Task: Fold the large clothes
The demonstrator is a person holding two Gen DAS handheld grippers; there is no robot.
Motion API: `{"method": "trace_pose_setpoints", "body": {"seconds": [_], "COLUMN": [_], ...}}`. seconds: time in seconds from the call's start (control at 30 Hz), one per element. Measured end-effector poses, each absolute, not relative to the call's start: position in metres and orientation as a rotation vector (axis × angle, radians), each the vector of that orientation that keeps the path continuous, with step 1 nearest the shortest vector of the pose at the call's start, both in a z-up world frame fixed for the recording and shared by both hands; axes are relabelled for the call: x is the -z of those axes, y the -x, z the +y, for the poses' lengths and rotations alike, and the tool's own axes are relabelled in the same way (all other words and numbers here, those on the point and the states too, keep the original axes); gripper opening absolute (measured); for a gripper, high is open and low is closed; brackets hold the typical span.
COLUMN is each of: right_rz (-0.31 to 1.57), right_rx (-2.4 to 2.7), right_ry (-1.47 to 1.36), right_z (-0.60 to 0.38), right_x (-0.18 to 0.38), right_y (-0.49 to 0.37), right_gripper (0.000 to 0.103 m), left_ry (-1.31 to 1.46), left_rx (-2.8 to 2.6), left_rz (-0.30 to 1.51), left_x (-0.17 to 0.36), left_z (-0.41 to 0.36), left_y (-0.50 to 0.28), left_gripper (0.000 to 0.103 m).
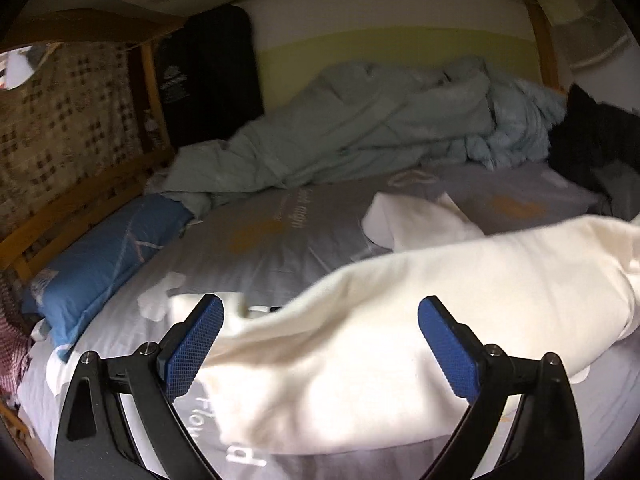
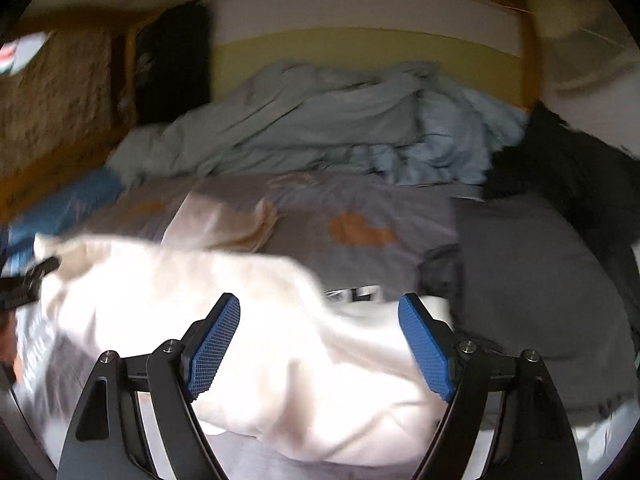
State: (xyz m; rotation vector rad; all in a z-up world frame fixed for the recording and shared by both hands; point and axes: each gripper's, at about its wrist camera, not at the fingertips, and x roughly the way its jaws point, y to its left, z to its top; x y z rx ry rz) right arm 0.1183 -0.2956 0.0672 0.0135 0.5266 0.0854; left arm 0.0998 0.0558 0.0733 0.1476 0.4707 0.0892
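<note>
On the far left a blue pillow (image 1: 100, 248) lies against the wooden bed frame (image 1: 80, 196), pushed aside, probably to leave the middle of the bed free for folding. Behind, a pale green duvet (image 1: 360, 120) is heaped at the back wall for the same reason, it seems.

The left tool (image 1: 320, 340) is released, its blue pads wide apart with nothing between them; it hovers just above the near left part of the cream garment (image 1: 400, 320). That garment lies bunched across the grey printed bedsheet (image 1: 280, 232), one loose part (image 1: 420, 220) flung toward the middle of the bed, so it is not yet spread flat.

The right tool (image 2: 320, 344) is likewise released, poised over the garment's right portion (image 2: 280, 360); both views are blurred. Further right, a dark grey cloth (image 2: 540, 280) and black clothing (image 2: 580, 168) lie on the bed.
</note>
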Motion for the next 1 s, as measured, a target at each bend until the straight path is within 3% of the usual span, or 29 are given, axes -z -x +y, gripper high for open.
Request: {"method": "trace_pose_setpoints", "body": {"seconds": [0.27,0.3,0.37,0.43,0.6,0.77,0.8,0.87,1.0], "right_rz": [0.596,0.629,0.693,0.697,0.643,0.65,0.648,0.667,0.815], "right_rx": [0.091,0.066,0.01,0.048,0.193,0.123,0.097,0.019,-0.015], "right_ry": [-0.219,-0.236,-0.21,-0.115,-0.088,-0.275,-0.302,-0.351,-0.245], "right_z": [-0.373,-0.377,-0.373,-0.362,-0.367,-0.393,-0.394,-0.394,-0.373], "right_x": [-0.048,-0.043,-0.035,-0.031,-0.017,-0.023,-0.026,-0.03,-0.006], "right_y": [-0.1,-0.107,-0.124,-0.145,-0.177,-0.137,-0.127,-0.107,-0.083], "right_gripper": [0.08,0.075,0.036,0.026,0.026,0.029,0.033,0.067,0.07], "left_ry": [0.03,0.033,0.021,0.037,0.119,0.205,0.211,0.201,0.314], "left_rx": [-0.255,-0.293,-0.419,-0.507,-0.521,-0.315,-0.264,-0.208,-0.154], "left_rz": [0.614,0.647,0.684,0.722,0.752,0.721,0.714,0.712,0.772], "left_x": [-0.045,-0.039,-0.029,-0.017,-0.008,-0.026,-0.031,-0.034,-0.018], "left_z": [0.123,0.131,0.146,0.162,0.186,0.179,0.172,0.161,0.162], "left_y": [-0.099,-0.106,-0.118,-0.131,-0.141,-0.116,-0.111,-0.1,-0.08], "left_gripper": [0.099,0.099,0.099,0.099,0.097,0.094,0.094,0.088,0.084]}}
